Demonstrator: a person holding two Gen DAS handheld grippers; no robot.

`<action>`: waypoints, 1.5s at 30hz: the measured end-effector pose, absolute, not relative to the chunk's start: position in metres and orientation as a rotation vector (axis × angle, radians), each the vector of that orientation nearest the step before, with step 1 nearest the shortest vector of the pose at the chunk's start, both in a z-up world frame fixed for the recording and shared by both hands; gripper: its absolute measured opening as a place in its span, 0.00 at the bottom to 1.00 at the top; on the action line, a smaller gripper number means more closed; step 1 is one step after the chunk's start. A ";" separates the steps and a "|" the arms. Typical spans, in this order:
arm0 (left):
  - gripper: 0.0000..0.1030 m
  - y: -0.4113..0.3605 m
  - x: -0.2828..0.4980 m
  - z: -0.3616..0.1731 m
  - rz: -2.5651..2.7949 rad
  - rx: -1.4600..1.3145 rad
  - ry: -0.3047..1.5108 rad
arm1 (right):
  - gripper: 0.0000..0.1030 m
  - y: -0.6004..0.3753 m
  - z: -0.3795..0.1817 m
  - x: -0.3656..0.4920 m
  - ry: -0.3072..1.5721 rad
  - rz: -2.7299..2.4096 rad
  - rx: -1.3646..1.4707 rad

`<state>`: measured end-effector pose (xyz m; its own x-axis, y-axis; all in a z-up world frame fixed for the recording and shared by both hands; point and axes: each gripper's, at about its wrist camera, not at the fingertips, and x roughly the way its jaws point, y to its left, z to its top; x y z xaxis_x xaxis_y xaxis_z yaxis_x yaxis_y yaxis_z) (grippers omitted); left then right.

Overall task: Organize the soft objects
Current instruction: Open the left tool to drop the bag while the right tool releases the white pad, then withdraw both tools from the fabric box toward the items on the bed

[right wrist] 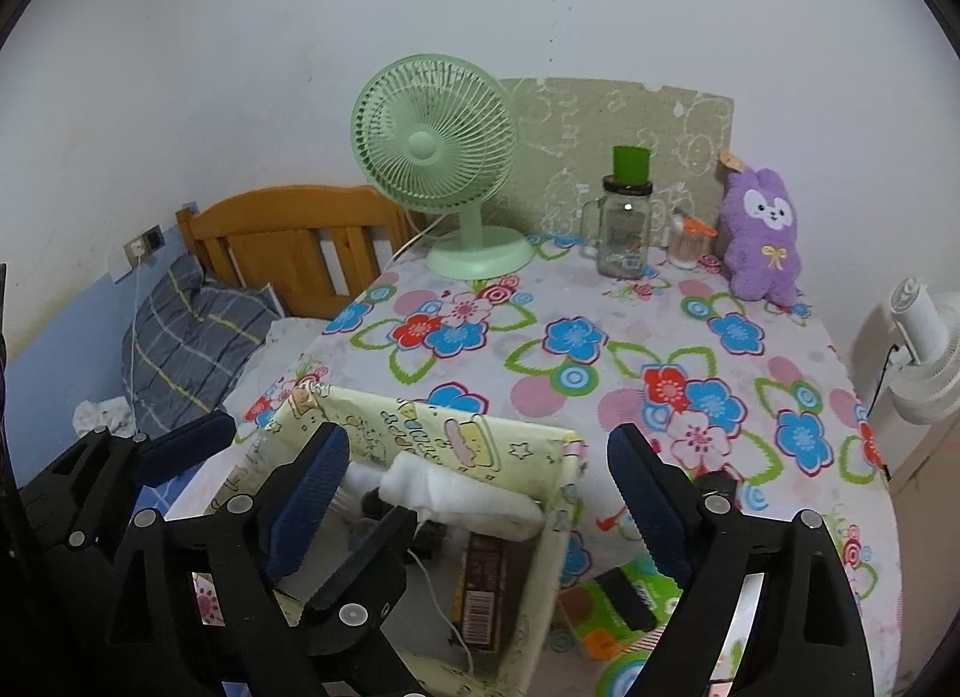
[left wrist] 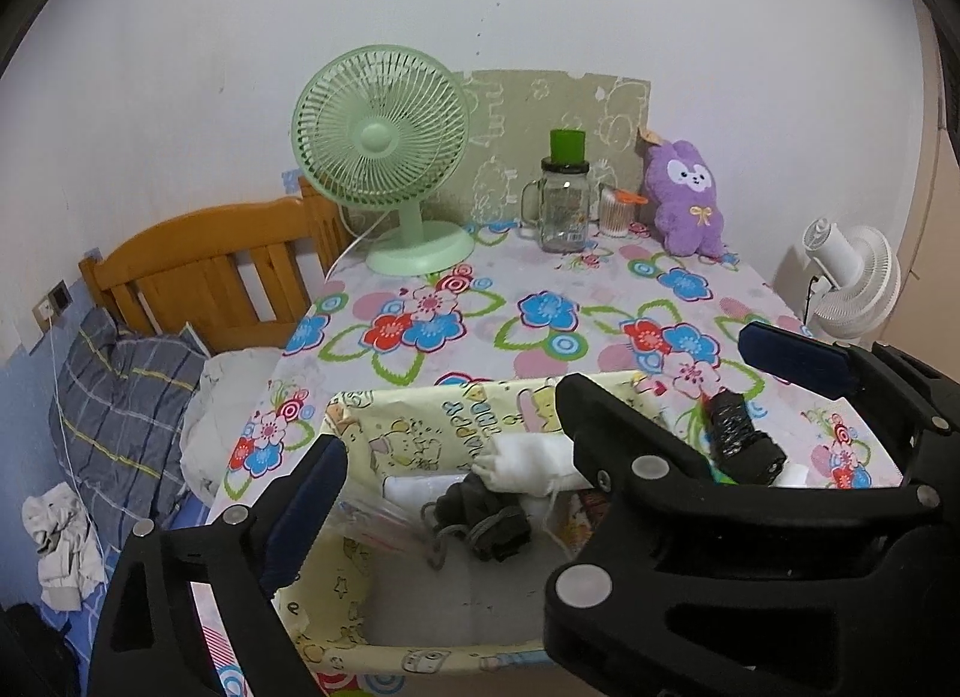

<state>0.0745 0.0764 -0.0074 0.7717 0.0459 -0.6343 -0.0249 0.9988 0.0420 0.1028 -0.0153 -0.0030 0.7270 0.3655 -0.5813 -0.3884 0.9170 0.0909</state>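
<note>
A yellow cartoon-print box stands at the near edge of the flowered table. Inside lie a white rolled cloth and a dark grey bundle. A purple plush rabbit leans at the table's back right. My left gripper hangs open above the box, gripping nothing. My right gripper is open beside it, over the box's right wall, also gripping nothing. It hides the left gripper's right finger.
A green desk fan, a glass jar with a green lid and a swab pot line the back. A black wrapped object and a green packet lie right of the box. Bed and pillow at left; white fan at right.
</note>
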 end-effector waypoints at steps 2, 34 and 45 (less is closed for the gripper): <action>0.95 0.072 0.072 -0.005 0.036 0.030 0.680 | 0.90 -0.021 0.000 0.100 0.624 0.406 -0.038; 1.00 -0.026 0.044 0.018 -0.059 0.062 0.604 | 1.00 -0.129 0.024 0.052 0.503 0.249 0.000; 1.00 -0.051 0.041 -0.001 -0.096 0.066 0.632 | 1.00 -0.156 0.006 0.046 0.516 0.213 0.002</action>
<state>0.0409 -0.0508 -0.0006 0.8026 -0.0692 -0.5925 0.1096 0.9934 0.0324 0.0462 -0.1561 0.0062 0.8482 0.2025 -0.4894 -0.2016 0.9779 0.0552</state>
